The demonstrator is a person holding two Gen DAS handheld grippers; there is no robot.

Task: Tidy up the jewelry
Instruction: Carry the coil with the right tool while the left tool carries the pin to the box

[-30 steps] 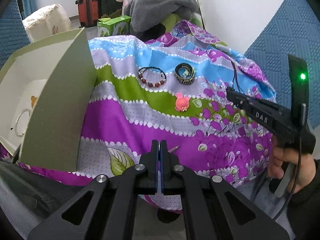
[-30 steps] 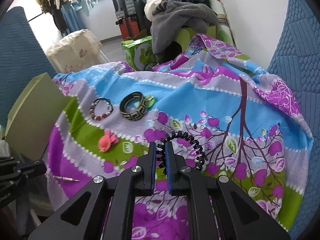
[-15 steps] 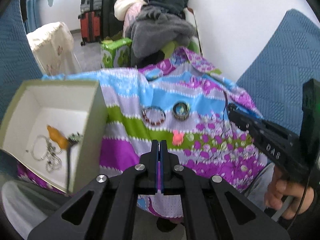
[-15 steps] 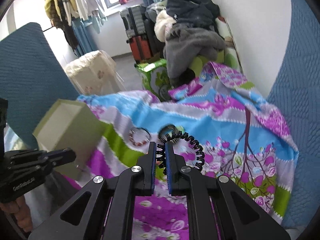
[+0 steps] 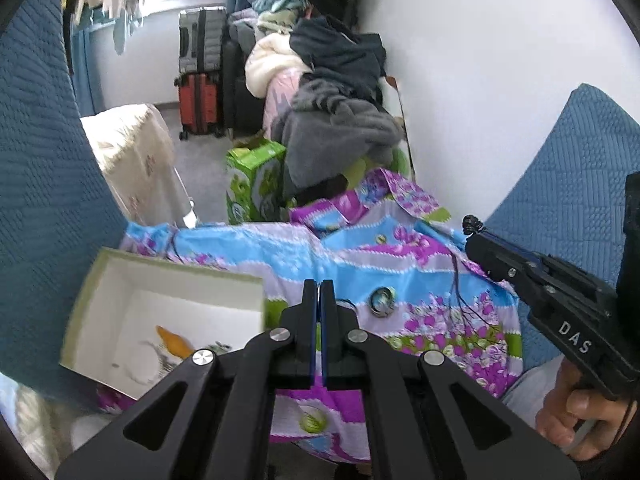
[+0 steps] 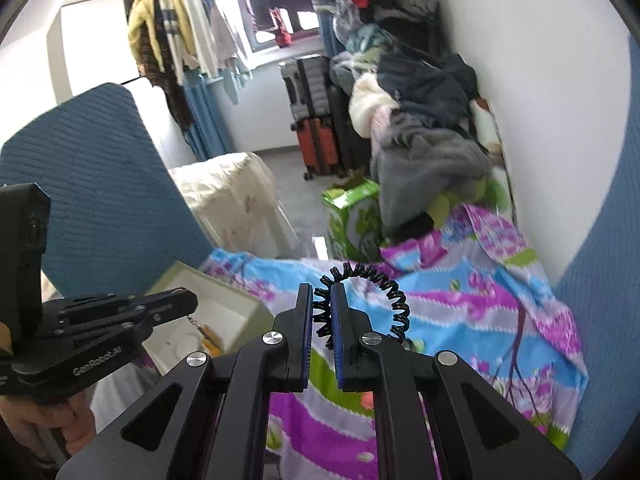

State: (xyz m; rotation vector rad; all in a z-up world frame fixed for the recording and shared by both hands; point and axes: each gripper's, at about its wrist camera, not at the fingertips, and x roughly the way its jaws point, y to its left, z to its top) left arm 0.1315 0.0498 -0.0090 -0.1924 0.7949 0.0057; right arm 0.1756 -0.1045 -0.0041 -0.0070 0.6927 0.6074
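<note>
Beyond our fingertips, a bright floral cloth (image 5: 400,280) in purple, blue and green drapes over the work surface and fills the middle of both views. To the left of the fingers, an open pale green box (image 5: 168,276) with a white interior sits on the cloth's edge, already holding an orange piece and some silvery chain. Our right gripper (image 6: 321,320) has its 2 fingers clamped on a black coiled hair tie (image 6: 384,292), which loops up and to the right of the fingertips, clear of the cloth. Our left gripper (image 5: 319,312) has its 2 fingers pressed together with nothing visible between them, pointing just right of the box's near wall. Ahead and slightly right of the left fingers, a dark patterned bangle (image 5: 382,300) lies on the cloth, with a thin dark bracelet (image 5: 348,303) partly hidden behind the fingertips. We judge that the coil is bound for the box. The springy coil is pinched at only 1 short stretch, so a quick swing could make it twist or slip out short of the box. The 2 tools are also close, so the right one could clip the left on its way across. The light box could slide or tip off the cloth's edge if either tool bumps its wall.
</note>
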